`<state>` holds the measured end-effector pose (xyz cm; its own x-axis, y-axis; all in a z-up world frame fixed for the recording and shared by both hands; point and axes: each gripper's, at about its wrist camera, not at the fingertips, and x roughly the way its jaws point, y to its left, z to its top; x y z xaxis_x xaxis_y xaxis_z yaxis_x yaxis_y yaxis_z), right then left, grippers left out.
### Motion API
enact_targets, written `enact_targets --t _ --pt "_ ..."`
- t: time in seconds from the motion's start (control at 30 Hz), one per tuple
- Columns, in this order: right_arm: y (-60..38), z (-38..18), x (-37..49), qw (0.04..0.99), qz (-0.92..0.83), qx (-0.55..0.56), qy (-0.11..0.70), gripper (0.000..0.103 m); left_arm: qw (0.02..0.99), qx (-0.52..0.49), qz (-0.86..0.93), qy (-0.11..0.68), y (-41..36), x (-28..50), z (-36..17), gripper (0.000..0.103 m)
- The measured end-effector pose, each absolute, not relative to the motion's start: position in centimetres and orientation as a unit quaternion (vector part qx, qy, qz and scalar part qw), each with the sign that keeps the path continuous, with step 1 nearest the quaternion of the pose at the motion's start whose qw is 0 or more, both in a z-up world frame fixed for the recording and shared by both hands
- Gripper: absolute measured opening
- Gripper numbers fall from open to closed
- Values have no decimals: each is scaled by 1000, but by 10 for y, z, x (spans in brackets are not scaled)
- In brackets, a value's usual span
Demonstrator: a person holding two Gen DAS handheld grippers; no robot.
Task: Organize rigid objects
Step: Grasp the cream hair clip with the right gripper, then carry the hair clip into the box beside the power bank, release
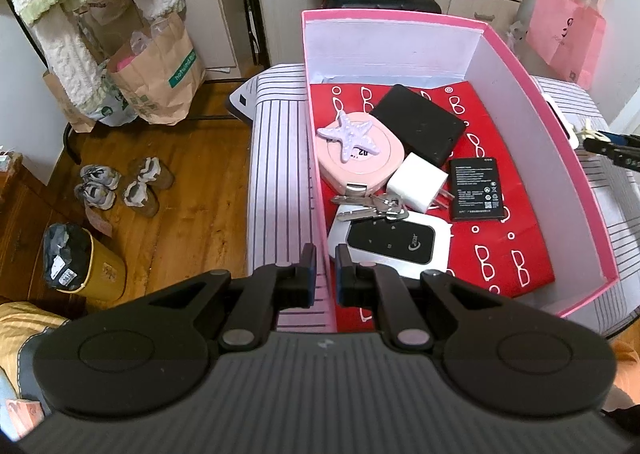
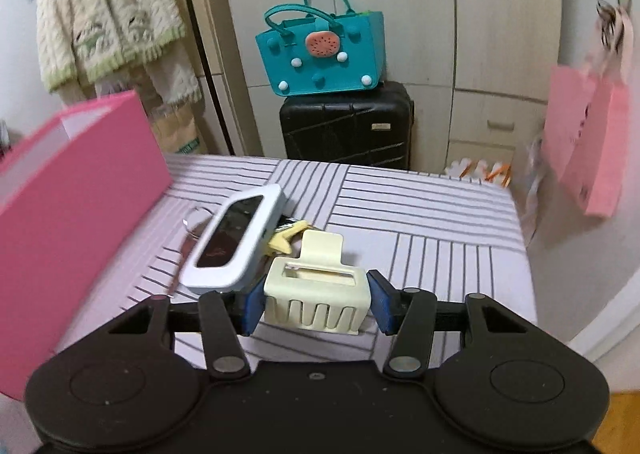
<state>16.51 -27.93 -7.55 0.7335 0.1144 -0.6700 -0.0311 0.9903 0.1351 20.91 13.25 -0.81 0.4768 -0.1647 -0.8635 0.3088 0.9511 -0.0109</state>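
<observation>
Bracketing the cream plastic claw hair clip (image 2: pixel 316 296) with my half-open right tongs (image 2: pixel 316 304), pads not yet pressing; my left tongs (image 1: pixel 325 274), shut, pinch the pink cardboard box's (image 1: pixel 552 142) wall, presumably to steady it.

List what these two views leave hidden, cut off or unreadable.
- Left wrist view: small print on the black battery is too small to read.
- Left wrist view: the box near corner is hidden by the left tool.
- Right wrist view: the item under the phone case is mostly covered; only a yellow tip shows.
- Right wrist view: whether the right tool presses the hair clip.
</observation>
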Motion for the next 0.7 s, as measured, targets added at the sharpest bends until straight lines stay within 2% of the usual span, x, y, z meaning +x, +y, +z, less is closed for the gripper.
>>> enact_targets --t 0.4,0.7 --pt "-249 -25 132 926 99 109 347 58 852 95 -151 491 132 208 -3 7" --pt "-175 25 144 922 197 69 325 58 864 103 -164 465 131 204 8 7"
